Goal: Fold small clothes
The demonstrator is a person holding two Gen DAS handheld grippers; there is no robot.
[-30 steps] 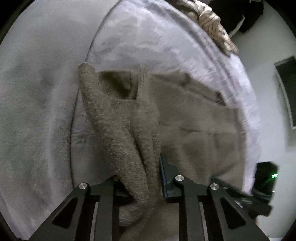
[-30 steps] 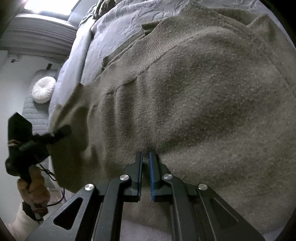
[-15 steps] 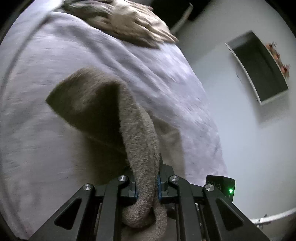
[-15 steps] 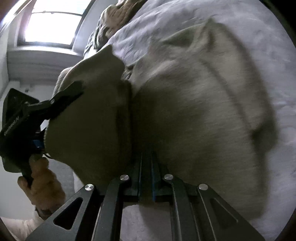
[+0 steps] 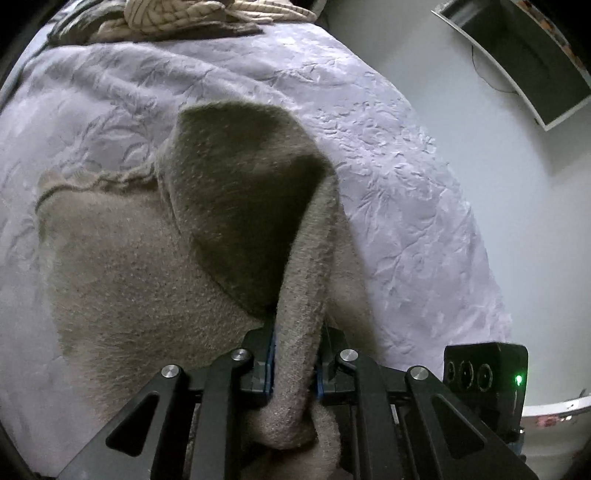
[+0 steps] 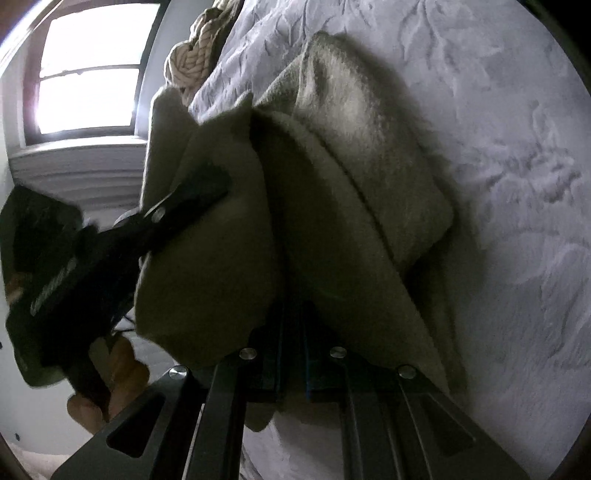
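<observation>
A taupe knit sweater (image 5: pixel 155 266) lies on a lilac bedspread (image 5: pixel 388 147). My left gripper (image 5: pixel 295 354) is shut on a thick fold of the sweater's edge and holds it lifted, so a flap (image 5: pixel 243 192) stands up over the flat part. My right gripper (image 6: pixel 293 332) is shut on another edge of the same sweater (image 6: pixel 332 221), lifted and doubled over. The left gripper (image 6: pixel 184 203) shows in the right wrist view, clamped on the cloth, with the person's hand (image 6: pixel 110 376) under it.
A cream striped heap of clothes (image 5: pixel 199 14) lies at the far end of the bed; it also shows in the right wrist view (image 6: pixel 195 59). A window (image 6: pixel 88 74) is beyond. A wall screen (image 5: pixel 517 55) hangs on the right. A black device with a green light (image 5: pixel 487 373) sits beside my left gripper.
Both grippers have lifted the sweater's edge off the bed and carried it over the rest, from flat to doubled. The left gripper has closed tight on its fold.
</observation>
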